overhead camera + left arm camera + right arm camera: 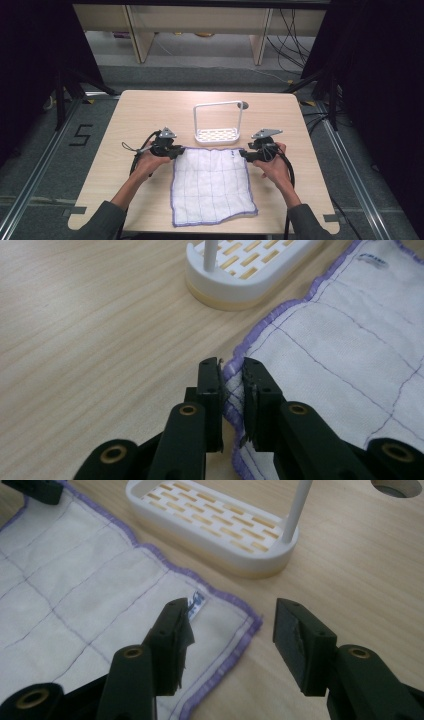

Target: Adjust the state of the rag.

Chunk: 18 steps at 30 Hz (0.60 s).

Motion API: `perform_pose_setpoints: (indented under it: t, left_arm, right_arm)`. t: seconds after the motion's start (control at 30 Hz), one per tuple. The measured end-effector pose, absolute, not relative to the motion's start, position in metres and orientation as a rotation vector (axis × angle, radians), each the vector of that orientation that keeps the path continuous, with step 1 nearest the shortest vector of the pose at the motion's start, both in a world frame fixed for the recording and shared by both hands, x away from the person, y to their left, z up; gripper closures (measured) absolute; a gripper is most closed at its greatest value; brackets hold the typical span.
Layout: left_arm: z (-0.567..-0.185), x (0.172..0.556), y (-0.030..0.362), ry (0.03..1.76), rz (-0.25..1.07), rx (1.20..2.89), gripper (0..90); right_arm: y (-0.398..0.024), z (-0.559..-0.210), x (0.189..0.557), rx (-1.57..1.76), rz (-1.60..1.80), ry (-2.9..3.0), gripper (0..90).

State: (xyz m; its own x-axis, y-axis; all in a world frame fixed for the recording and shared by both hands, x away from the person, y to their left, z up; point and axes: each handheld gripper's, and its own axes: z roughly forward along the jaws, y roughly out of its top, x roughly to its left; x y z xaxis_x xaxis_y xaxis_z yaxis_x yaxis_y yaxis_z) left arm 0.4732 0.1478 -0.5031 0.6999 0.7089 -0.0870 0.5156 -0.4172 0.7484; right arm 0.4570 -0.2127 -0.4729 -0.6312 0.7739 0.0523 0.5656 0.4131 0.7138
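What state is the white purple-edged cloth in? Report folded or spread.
Spread. The white purple-edged cloth lies flat in one layer on the light wooden table, its stitched grid visible across it, corners out.

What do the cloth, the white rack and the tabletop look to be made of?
Cloth: soft woven cotton-like fabric, white, stitched purple grid and hem. White rack: likely matte plastic, with a slotted base and thin hoop handle. Tabletop: pale wood-grain, possibly laminate.
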Motion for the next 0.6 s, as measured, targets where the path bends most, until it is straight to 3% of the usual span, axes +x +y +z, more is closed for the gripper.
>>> perform_pose_setpoints:
  t: [0.6]
  left_arm:
    - [-0.502,0.473,0.148,0.93,0.304,2.106,79.4]
  right_arm:
    - [-0.19,-0.478,0.488,1.145,1.024,2.409,50.1]
